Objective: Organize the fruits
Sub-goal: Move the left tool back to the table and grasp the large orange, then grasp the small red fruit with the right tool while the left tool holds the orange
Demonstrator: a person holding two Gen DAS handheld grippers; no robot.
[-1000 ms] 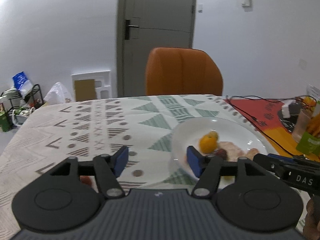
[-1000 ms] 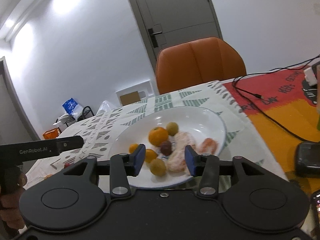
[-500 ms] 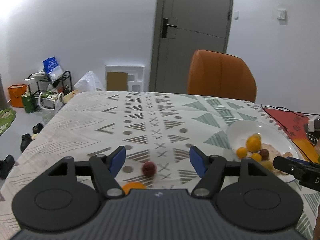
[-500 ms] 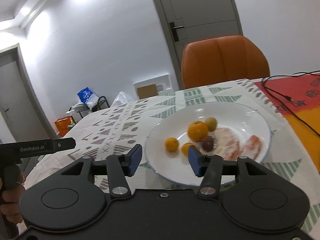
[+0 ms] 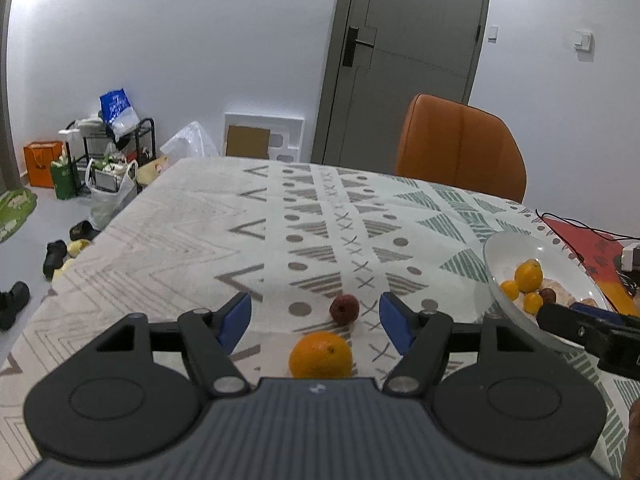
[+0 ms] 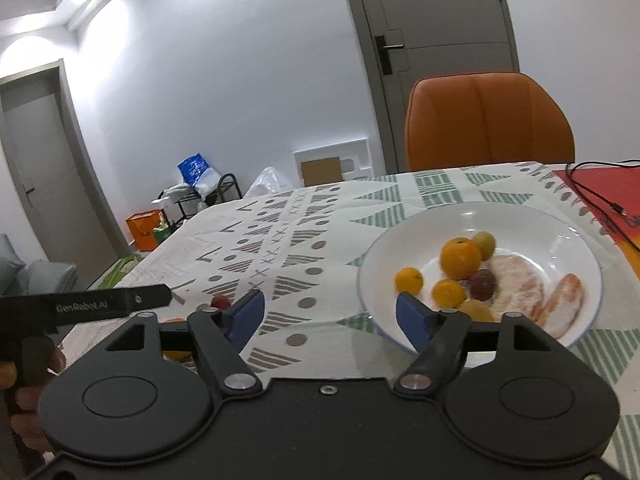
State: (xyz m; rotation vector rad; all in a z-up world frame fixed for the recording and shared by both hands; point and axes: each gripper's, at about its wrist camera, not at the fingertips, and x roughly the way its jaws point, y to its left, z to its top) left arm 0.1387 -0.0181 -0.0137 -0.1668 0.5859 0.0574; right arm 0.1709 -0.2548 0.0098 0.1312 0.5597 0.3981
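**me:** Orange is what fills my left wrist view: one loose orange [image 5: 321, 354] sits on the patterned surface [image 5: 200, 240] right in the gap of my left gripper [image 5: 315, 316], down near the body. A small dark red fruit [image 5: 344, 309] sits just past it, about level with the blue fingertips [image 5: 236, 318]. That gripper is spread wide with nothing in it, and neither fruit touches a finger.

**reply:** and the right one?

**me:** My right gripper [image 6: 330, 314] is wide apart too, holding nothing. It hangs over the surface with its right fingertip in front of the near rim of the white plate [image 6: 560, 216].

**reply:** what's on the plate?

**me:** The right wrist view shows it best: a big orange [image 6: 460, 258], two small oranges [image 6: 409, 280], a greenish-yellow fruit [image 6: 484, 242], a dark red one [image 6: 482, 284] and peeled citrus segments [image 6: 520, 284]. The left camera only catches the plate's left part at the frame edge. The right camera barely sees the loose fruit, just slivers behind its own left finger. It does show a hand [image 6: 30, 400] holding the left gripper's handle. An orange chair [image 6: 490, 120] stands at the far side.
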